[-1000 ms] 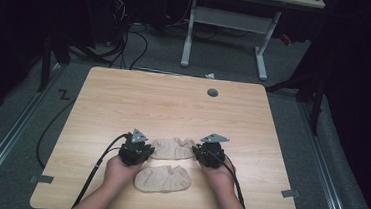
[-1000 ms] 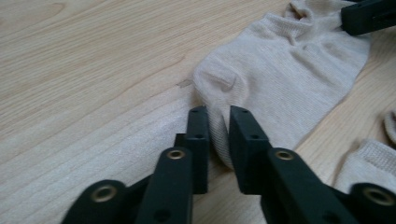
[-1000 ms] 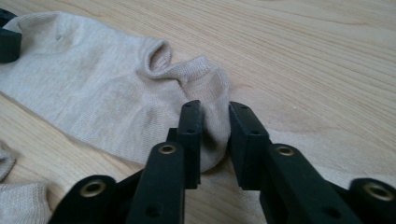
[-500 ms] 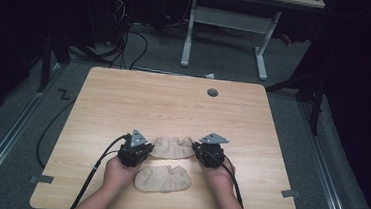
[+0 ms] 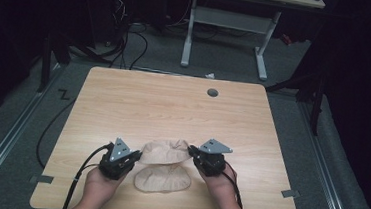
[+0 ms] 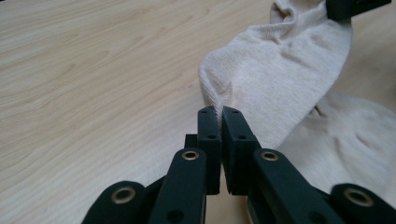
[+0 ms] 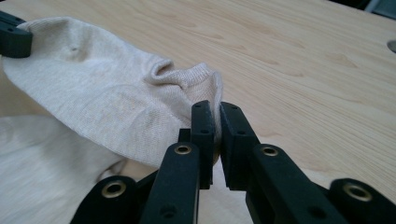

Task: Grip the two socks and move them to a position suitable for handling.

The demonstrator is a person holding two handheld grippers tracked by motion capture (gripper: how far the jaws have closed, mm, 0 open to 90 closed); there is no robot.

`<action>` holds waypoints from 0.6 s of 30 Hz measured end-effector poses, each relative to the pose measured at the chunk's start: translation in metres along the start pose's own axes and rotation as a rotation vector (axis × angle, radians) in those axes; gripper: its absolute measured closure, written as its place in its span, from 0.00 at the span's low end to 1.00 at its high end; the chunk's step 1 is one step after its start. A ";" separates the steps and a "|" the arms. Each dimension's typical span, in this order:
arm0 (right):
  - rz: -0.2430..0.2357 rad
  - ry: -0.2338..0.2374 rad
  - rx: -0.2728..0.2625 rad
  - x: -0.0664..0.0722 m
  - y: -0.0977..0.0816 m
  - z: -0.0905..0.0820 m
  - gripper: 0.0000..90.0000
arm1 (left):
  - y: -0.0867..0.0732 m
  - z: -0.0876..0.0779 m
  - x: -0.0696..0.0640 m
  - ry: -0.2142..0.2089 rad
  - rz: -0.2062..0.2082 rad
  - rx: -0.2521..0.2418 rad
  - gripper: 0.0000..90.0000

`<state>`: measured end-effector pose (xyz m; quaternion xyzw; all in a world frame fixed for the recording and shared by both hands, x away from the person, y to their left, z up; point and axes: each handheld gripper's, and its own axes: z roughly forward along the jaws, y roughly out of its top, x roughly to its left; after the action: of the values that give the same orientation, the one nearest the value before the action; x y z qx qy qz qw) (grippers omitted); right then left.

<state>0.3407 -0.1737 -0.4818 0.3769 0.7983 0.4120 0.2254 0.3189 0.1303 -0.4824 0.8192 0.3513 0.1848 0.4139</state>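
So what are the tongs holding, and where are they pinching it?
Both tongs hold one beige sock, stretched between them. The left tongs pinch one end's edge, and the right tongs pinch the other end. A second sock lies on the table, unheld.

The pale wood-grain worktop (image 5: 173,108) has a small round grey grommet (image 5: 212,92) set near its far edge, right of the middle. Beyond that edge, on the grey carpeted floor (image 5: 227,62), stands a white desk frame (image 5: 227,22) on two legs with long feet. Black cables (image 5: 129,35) lie tangled on the floor at the far left, and a small white scrap (image 5: 210,76) lies just behind the worktop.
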 end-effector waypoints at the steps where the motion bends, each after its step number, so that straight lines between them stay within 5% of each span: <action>1: -0.008 0.008 -0.003 0.004 -0.001 -0.004 0.94 | -0.003 -0.004 -0.002 -0.007 0.002 0.006 0.96; 11: -0.071 0.050 0.059 0.032 -0.025 -0.020 0.94 | -0.022 -0.017 -0.018 -0.066 0.005 0.044 0.96; 18: -0.076 0.056 0.099 0.033 -0.037 -0.019 0.94 | -0.027 -0.009 -0.024 -0.076 0.022 0.089 0.96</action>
<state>0.2926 -0.1703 -0.5032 0.3455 0.8373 0.3738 0.1995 0.2852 0.1287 -0.4990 0.8472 0.3341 0.1420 0.3880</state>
